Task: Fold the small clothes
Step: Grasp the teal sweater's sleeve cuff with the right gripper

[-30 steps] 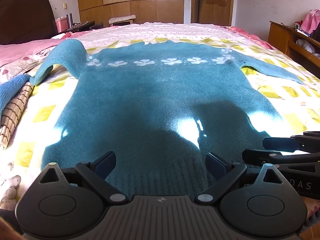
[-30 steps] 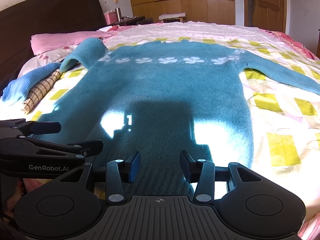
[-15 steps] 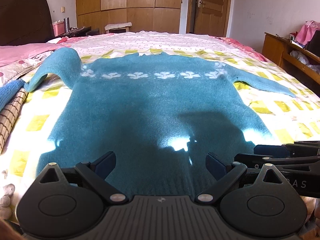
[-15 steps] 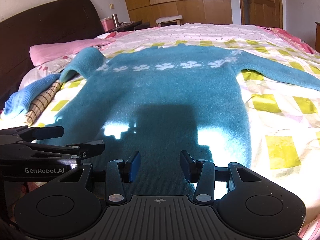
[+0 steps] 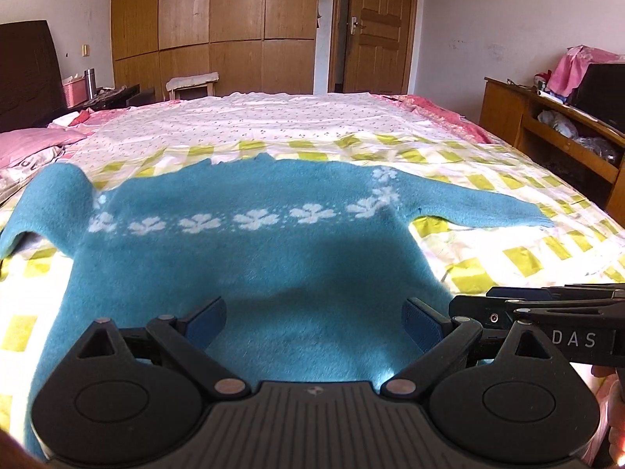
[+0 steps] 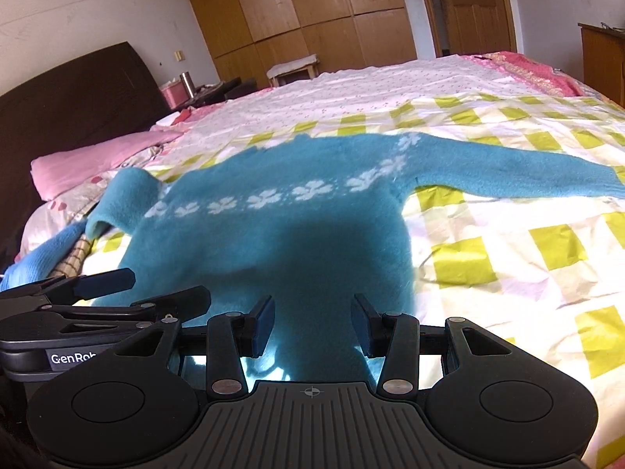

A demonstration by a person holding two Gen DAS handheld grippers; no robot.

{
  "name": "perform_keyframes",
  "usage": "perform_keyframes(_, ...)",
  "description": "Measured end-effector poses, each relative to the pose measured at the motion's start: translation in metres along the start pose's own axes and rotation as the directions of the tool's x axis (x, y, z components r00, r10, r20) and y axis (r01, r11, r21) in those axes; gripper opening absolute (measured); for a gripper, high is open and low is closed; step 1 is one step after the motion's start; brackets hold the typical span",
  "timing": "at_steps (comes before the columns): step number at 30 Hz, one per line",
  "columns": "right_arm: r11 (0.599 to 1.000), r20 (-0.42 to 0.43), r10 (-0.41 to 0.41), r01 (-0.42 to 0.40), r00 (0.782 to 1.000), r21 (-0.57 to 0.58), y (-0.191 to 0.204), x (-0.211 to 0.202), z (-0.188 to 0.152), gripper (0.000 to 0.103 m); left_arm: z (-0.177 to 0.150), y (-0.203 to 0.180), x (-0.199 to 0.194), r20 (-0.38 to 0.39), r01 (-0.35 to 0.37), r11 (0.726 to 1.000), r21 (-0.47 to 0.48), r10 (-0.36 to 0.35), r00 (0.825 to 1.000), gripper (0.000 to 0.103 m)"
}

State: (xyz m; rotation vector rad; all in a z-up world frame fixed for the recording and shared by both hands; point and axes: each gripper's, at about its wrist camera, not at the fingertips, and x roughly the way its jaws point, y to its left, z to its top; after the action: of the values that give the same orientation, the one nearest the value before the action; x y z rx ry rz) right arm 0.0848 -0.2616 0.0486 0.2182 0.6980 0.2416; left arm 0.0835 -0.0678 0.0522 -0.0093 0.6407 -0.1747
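A teal knitted sweater [image 5: 273, 265] with a row of white flowers lies spread on the bed, neck away from me. One sleeve [image 5: 488, 207] stretches flat to the right; the other sleeve [image 5: 54, 195] humps up at the left. My left gripper [image 5: 314, 312] hovers open over the sweater's lower part, nothing between its blue pads. My right gripper [image 6: 312, 312] is close beside it on the right, also open and empty above the hem area [image 6: 312, 351]. Each gripper shows in the other's view: the right gripper [image 5: 547, 297] and the left gripper [image 6: 170, 285].
The yellow-checked bedsheet [image 6: 508, 258] surrounds the sweater. A light blue garment [image 6: 39, 262] and a checked cloth [image 6: 74, 258] lie at the left bed edge, near a pink pillow [image 6: 97, 160] and dark headboard [image 6: 78, 93]. A wooden cabinet [image 5: 547, 125] stands to the right.
Both grippers have risen and tipped upward together, so more of the room shows and the sweater sits lower in the views. The right view has rolled. Both sets of jaws stay as wide as before.
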Motion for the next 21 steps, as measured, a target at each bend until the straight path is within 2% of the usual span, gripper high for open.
perform_keyframes(13, 0.989, 0.057, -0.070, 0.062, 0.996, 0.134, -0.077, 0.025, 0.048, 0.043, 0.058, -0.055, 0.070, -0.001, 0.020, 0.999, 0.048, -0.020, 1.000, 0.101)
perform_keyframes(21, 0.945, 0.071, -0.138, 0.110, 0.988, 0.306, -0.149, 0.039, 0.060, 0.042, 0.082, -0.106, 0.116, -0.001, 0.070, 0.991, 0.110, -0.070, 0.998, 0.101)
